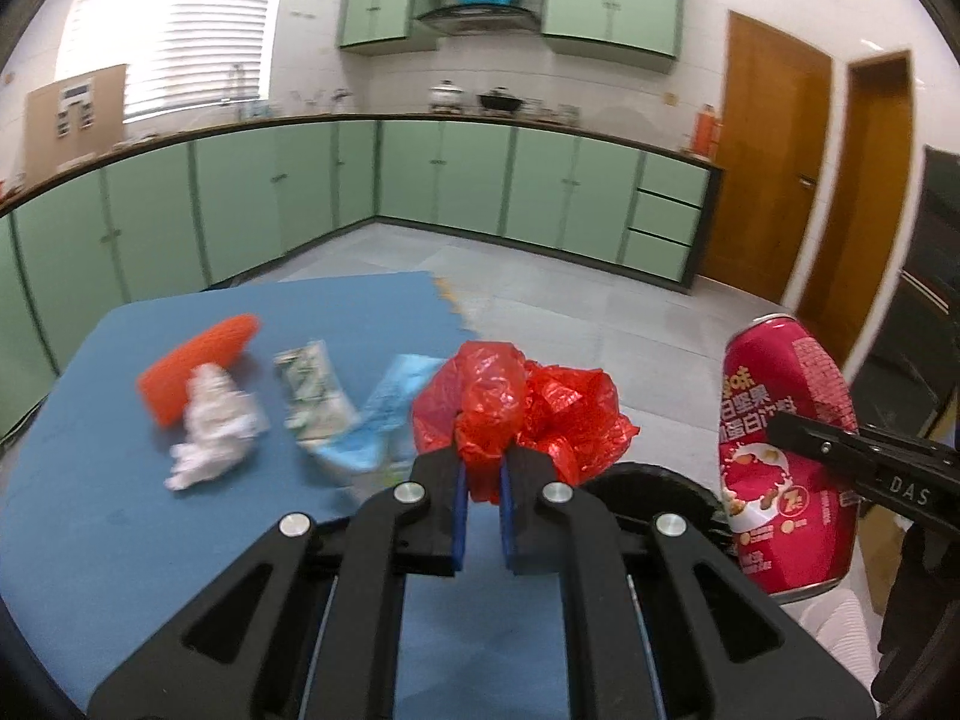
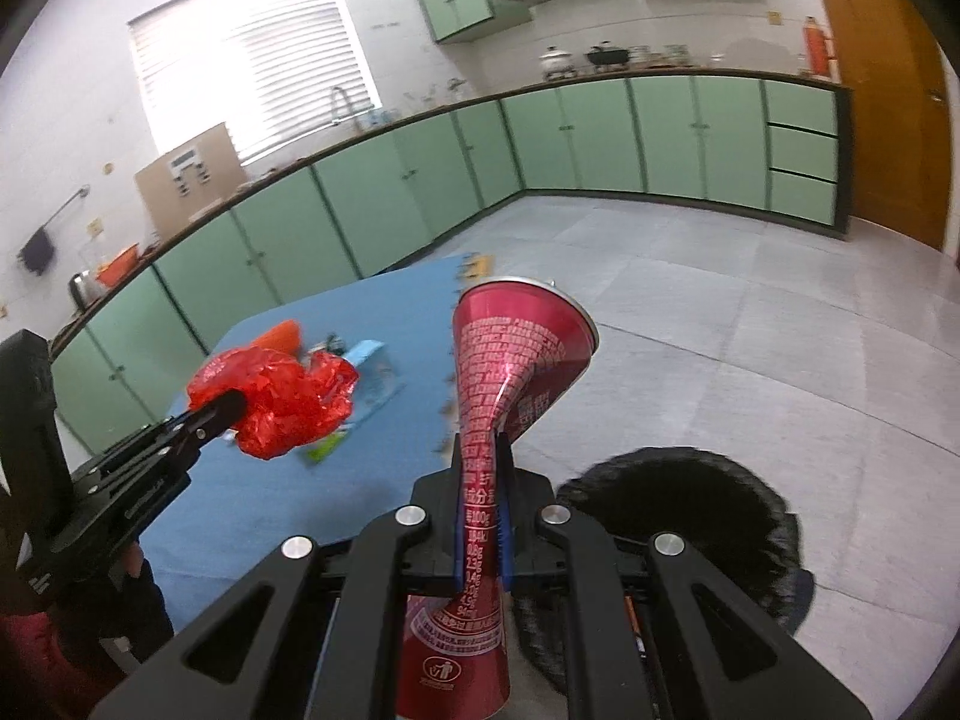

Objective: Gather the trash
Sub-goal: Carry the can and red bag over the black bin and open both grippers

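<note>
— Jaws on both sides are loaded: the left gripper [image 1: 480, 480] pinches a crumpled red plastic bag [image 1: 522, 408] between its blue pads, and the right gripper [image 2: 483, 480] is clamped hard on a red drink can [image 2: 510, 360], squashing its waist flat.

— Why hold them up like that, off the blue surface [image 1: 90, 510]?

— My guess is both are being carried to the black bin [image 2: 690, 516]. Its dark mouth sits just below and to the right of the right jaws, and in the left view its rim [image 1: 648, 474] shows directly beyond the left jaws, under the bag.

— And where does each piece sit in the grip?

— The bag bunches ahead of the left jaws, only a fold caught between them. The can runs lengthwise through the right jaws, its top flaring out in front, its base behind.

— Anything left?

— Yes: a white tissue wad [image 1: 210, 426], an orange piece [image 1: 198, 366], a green-and-white wrapper [image 1: 312, 390] and a pale blue packet [image 1: 384, 414] lie on the surface, beyond and left of the left jaws.
</note>
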Demonstrator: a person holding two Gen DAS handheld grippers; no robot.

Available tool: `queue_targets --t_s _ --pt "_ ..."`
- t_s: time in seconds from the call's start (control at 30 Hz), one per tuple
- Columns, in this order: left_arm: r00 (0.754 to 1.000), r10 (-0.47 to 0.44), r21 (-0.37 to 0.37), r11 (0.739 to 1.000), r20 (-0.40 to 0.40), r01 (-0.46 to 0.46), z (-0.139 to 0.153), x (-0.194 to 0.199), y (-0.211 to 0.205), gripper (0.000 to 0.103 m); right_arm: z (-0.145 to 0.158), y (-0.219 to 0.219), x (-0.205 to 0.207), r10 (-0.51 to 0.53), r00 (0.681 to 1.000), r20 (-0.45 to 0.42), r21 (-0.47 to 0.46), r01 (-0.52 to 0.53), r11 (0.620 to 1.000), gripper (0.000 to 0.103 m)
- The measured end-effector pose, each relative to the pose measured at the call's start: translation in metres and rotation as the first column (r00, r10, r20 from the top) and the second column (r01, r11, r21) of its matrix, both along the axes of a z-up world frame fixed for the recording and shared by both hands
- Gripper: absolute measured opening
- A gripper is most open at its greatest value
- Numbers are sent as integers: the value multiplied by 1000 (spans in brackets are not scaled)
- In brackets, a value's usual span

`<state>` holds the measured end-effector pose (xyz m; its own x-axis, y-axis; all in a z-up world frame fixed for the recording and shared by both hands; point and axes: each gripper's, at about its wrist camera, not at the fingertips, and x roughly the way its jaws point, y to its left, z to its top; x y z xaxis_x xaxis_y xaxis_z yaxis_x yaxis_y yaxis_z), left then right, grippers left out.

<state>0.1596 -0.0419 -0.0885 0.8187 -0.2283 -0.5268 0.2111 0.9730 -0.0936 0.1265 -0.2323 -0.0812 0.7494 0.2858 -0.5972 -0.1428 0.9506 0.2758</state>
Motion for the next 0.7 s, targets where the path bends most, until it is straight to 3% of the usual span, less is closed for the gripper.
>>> queue_targets --t_s 0.27,0.6,0.7 --pt "990 -142 16 990 -23 142 -16 16 -72 7 -21 -56 1 -117 992 -45 -13 117 993 8" --pt "973 -220 23 975 -63 222 -45 39 -124 7 -52 -93 10 -195 977 -89 -37 192 981 8" --pt "961 -251 11 967 -113 254 -58 51 -137 16 -59 -102 15 -214 971 -105 -44 211 977 11"
